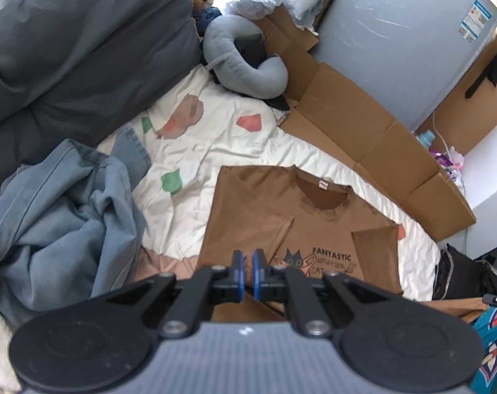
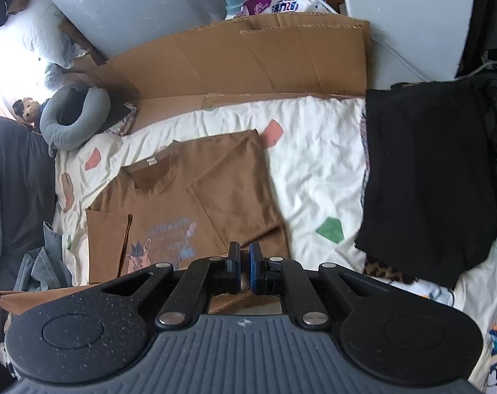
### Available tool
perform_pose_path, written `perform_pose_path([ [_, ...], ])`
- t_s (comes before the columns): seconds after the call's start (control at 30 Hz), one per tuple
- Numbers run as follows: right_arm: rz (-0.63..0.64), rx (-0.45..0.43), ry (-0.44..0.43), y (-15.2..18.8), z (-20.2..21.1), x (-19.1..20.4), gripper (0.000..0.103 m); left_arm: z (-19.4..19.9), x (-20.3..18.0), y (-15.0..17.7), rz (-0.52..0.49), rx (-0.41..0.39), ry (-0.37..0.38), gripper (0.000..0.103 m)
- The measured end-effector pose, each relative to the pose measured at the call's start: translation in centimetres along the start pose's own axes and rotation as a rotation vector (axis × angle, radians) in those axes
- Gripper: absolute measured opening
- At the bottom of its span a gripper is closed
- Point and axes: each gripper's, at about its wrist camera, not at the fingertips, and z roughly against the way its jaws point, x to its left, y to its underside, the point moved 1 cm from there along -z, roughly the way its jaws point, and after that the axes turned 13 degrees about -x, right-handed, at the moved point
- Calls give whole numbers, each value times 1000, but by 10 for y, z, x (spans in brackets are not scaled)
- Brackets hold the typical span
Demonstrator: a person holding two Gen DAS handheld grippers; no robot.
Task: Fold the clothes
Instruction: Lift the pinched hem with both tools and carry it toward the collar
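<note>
Left wrist view, progress: we see the brown T-shirt (image 1: pixel 314 223) flat on the bed (image 1: pixel 215 138), both sleeves already turned in over the chest; we judge the bottom-to-collar fold is in hand.
Left wrist view, left to do: the blue-grey garment (image 1: pixel 61 216) lies crumpled left of the T-shirt, unfolded.
Left wrist view, gripper: our left gripper (image 1: pixel 247 271) is nearly closed, brown cloth between the pads, apparently the T-shirt's hem.
Right wrist view, progress: the T-shirt's collar points toward the cardboard (image 2: pixel 248 59); a black garment (image 2: pixel 428 180) lies right of the T-shirt.
Right wrist view, gripper: our right gripper (image 2: pixel 244 271) is pinched nearly closed on brown cloth at the T-shirt's near edge.
</note>
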Motion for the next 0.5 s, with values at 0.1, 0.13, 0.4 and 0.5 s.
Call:
perform_pose_path([
  [0.1,1,-3,-5,-7,-12,3,3,-15,-1,-5,-5,2,4,6],
  [0.13,1,-5,-6,-9,-17,3,3,-20,0,-6,-5,4,6,6],
  [0.4,-4,-16,-2,-20,-64,-5,3,-67,0,-8,-27,-7,22,6],
  [0.5,-17,-11,-5,-18,-86,-12,3,-84,1,-6,-30,-13,18,6],
])
